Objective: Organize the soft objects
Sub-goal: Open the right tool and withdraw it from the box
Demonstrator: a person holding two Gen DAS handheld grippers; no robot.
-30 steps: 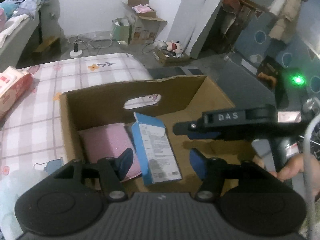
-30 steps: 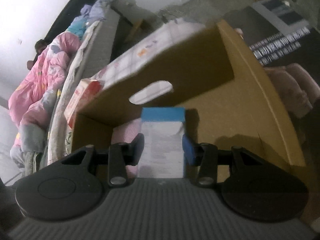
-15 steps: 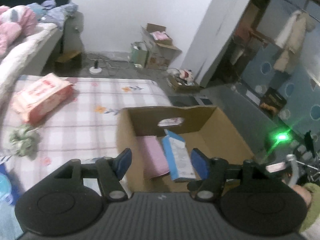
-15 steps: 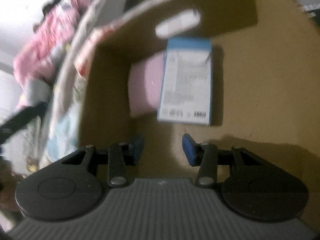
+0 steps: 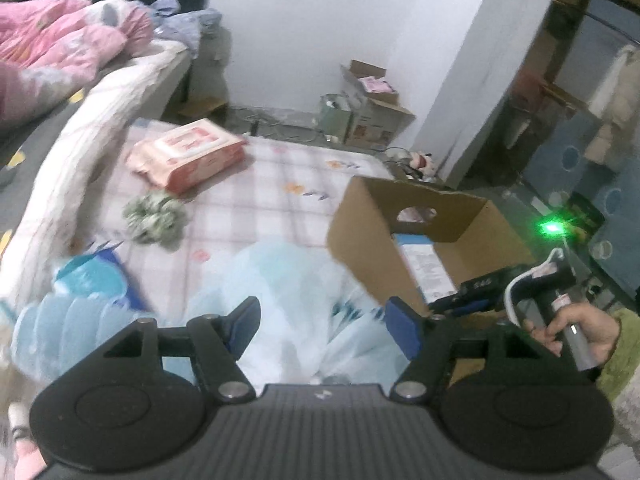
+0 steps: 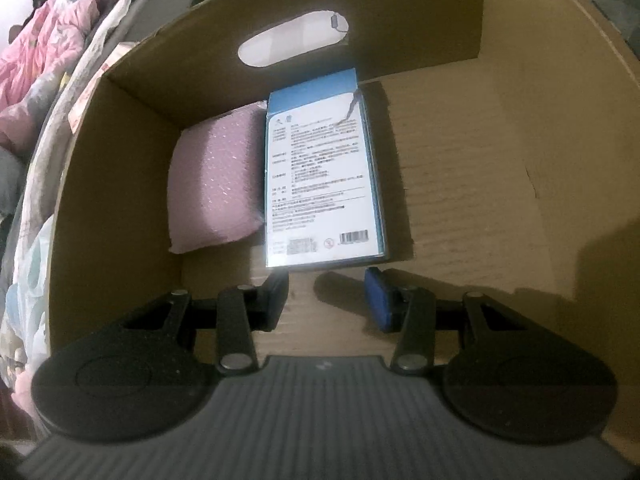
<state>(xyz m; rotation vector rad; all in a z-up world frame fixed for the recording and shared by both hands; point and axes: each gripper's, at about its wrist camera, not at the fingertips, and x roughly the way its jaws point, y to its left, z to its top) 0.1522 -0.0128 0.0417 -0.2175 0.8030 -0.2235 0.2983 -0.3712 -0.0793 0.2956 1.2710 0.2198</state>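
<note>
Your right gripper [image 6: 326, 294] gapes empty inside the box [image 6: 460, 152], short of the packet [image 6: 322, 184]. Your left gripper [image 5: 322, 326] hangs wide, empty, over blurred blue bags [image 5: 288, 280].

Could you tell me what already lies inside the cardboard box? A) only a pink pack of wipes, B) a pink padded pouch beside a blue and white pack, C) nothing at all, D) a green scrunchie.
B: the right wrist view shows the pink padded pouch lying beside the blue and white pack on the floor of the cardboard box.
</note>
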